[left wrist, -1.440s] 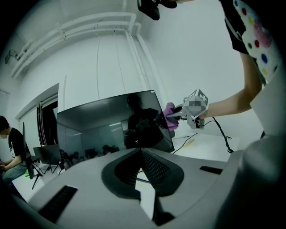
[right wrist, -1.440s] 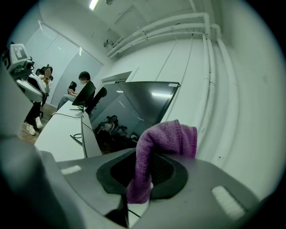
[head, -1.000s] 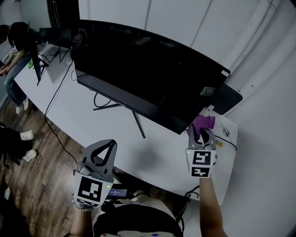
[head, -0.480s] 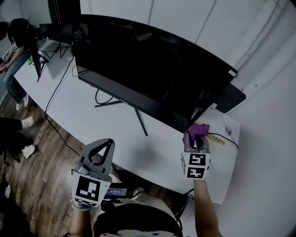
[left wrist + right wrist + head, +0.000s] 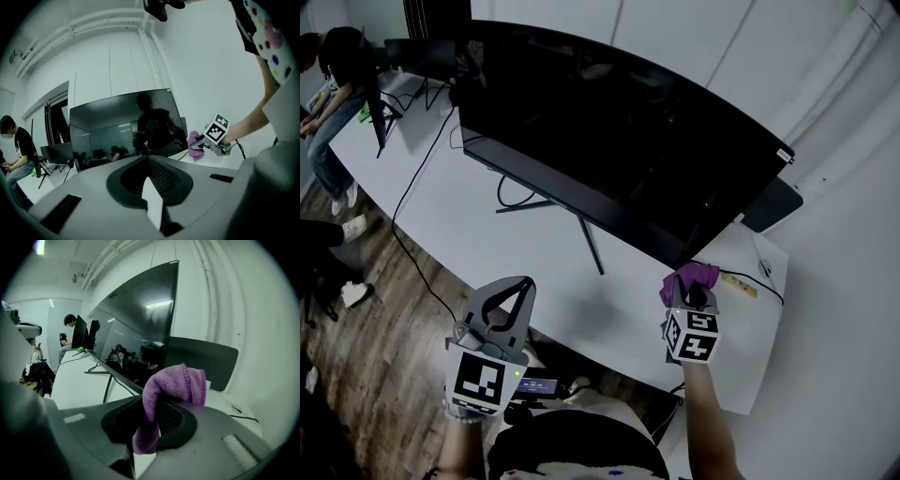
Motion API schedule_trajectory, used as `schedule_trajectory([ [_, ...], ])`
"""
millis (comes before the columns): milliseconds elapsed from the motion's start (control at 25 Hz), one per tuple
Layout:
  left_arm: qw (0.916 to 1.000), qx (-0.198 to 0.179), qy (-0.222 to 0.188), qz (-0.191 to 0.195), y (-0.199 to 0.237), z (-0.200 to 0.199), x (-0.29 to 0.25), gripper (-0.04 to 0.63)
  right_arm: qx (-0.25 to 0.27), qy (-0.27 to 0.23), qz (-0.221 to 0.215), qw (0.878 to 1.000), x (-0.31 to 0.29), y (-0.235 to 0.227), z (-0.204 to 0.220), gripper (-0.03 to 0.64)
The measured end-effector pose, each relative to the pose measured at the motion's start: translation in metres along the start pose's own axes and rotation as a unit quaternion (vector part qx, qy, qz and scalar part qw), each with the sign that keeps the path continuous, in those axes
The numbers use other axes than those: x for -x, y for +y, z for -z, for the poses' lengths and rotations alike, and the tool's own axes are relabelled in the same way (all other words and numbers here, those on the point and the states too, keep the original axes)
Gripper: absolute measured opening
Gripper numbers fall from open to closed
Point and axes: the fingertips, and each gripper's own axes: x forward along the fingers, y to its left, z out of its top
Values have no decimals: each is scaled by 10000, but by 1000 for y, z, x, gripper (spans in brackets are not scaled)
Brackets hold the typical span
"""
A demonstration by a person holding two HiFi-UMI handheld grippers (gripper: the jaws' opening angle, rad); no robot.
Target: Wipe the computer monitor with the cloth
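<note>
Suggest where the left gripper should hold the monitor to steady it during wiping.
Probably the thin lower edge of the monitor, near the stand, approached from the front and below. The wide curved panel sits on that slim stand, so its ends would likely sway; that edge looks narrow enough to pinch. The left gripper is shut, so open it.

Left tool (image 5: 516, 289), right tool (image 5: 691, 292): grey, triangular, black-and-white marker cubes (image 5: 694, 336). White shirt (image 5: 255, 21), coloured dots.

monitor (image 5: 609, 141) on table (image 5: 487, 234), cloth (image 5: 692, 277) before it
</note>
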Motion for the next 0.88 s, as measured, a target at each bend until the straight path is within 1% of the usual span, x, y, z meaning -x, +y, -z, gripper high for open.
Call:
schedule_trajectory([
  [360, 9999, 83, 82, -84, 18, 11, 1, 6, -566, 261, 64, 9980, -14, 4, 17, 72],
  [560, 9998, 122, 99, -105, 31, 14, -2, 6, -691, 511, 53, 9963, -21, 15, 29, 72],
  [640, 9998, 128, 115, -113, 34, 15, -3, 6, -616, 593, -35, 9963, -24, 23, 32, 72],
  [800, 9996, 167, 171, -116, 40, 19, -7, 6, -114, 641, -311, 9974, -33, 49, 26, 72],
  [880, 9997, 160, 173, -114, 44, 20, -10, 6, 1, 614, -406, 9973, -38, 60, 20, 72],
])
